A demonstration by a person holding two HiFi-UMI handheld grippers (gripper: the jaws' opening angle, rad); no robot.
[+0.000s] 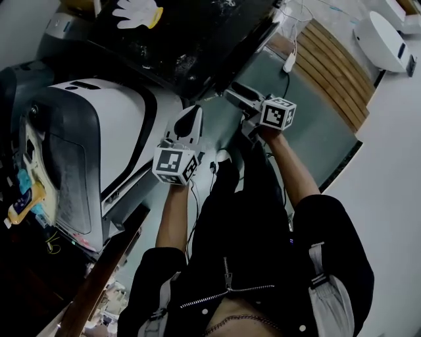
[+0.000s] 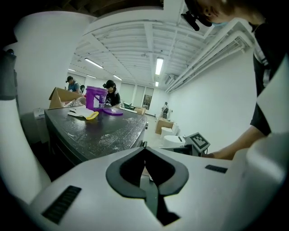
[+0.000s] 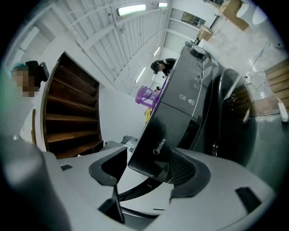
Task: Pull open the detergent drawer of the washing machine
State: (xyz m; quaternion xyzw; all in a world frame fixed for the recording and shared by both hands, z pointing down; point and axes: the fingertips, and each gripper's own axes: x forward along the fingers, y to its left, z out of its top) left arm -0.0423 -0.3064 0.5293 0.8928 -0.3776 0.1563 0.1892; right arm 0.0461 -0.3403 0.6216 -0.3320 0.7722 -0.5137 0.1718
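Observation:
The dark washing machine [image 3: 198, 85] fills the right gripper view, and in the head view its black top [image 1: 197, 46] lies at the upper middle. Its detergent drawer face [image 3: 156, 144], dark and marked Midea, juts between the jaws of my right gripper [image 3: 149, 164]. Those jaws stand open, with a gap showing at the drawer's left edge. From the head view my right gripper [image 1: 242, 94] points at the machine's front. My left gripper [image 1: 191, 117] hangs to its left, away from the machine. Its jaws [image 2: 145, 151] are shut with nothing between them.
A white glove [image 1: 137, 12] and a purple jug [image 2: 95, 98] lie on the black top. A white and grey appliance [image 1: 92, 151] stands at the left. Wooden stairs [image 3: 72, 113] rise beside the machine. People [image 2: 110, 92] work in the background.

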